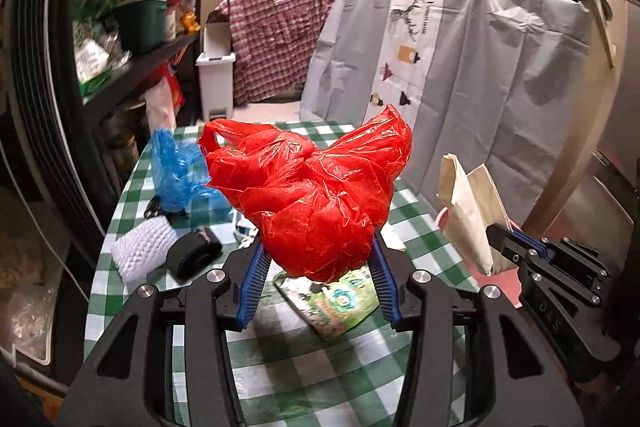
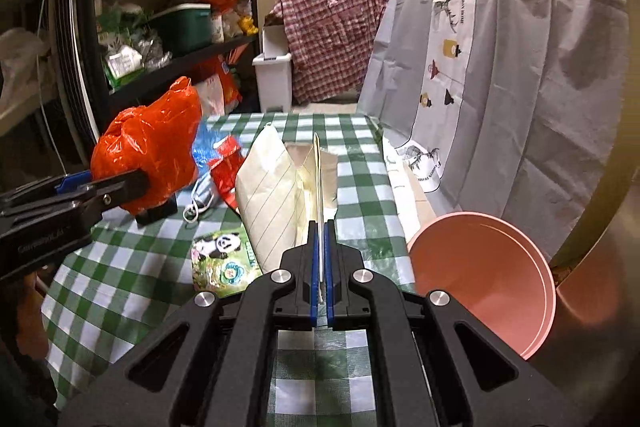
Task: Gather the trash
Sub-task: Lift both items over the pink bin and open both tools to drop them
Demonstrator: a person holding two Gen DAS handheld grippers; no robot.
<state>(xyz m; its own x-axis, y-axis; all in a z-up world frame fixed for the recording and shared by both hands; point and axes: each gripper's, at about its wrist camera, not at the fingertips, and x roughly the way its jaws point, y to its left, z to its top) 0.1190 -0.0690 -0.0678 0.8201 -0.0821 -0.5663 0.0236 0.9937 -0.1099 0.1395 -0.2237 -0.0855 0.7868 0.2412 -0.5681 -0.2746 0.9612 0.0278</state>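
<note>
A crumpled red plastic bag point(image 1: 316, 195) hangs above the green checked table point(image 1: 304, 367), and my left gripper point(image 1: 318, 247) is shut on its lower part, blue pads pressing both sides. The same red bag point(image 2: 148, 151) shows at the left of the right wrist view, held by the left gripper point(image 2: 120, 187). My right gripper point(image 2: 320, 227) is shut on the edge of a cream lined paper bag point(image 2: 280, 191), lifted off the table. In the left wrist view that paper bag point(image 1: 468, 203) sits in the right gripper point(image 1: 504, 239) at the right.
On the table lie a panda-printed wrapper point(image 2: 220, 259), a blue plastic bag point(image 1: 172, 171), a white bubble sheet point(image 1: 140, 247), a black strap point(image 1: 192, 251), a face mask point(image 2: 200, 203) and a red packet point(image 2: 226, 167). A pink bin point(image 2: 484, 275) stands at the right. Shelves at left, grey cloth at right.
</note>
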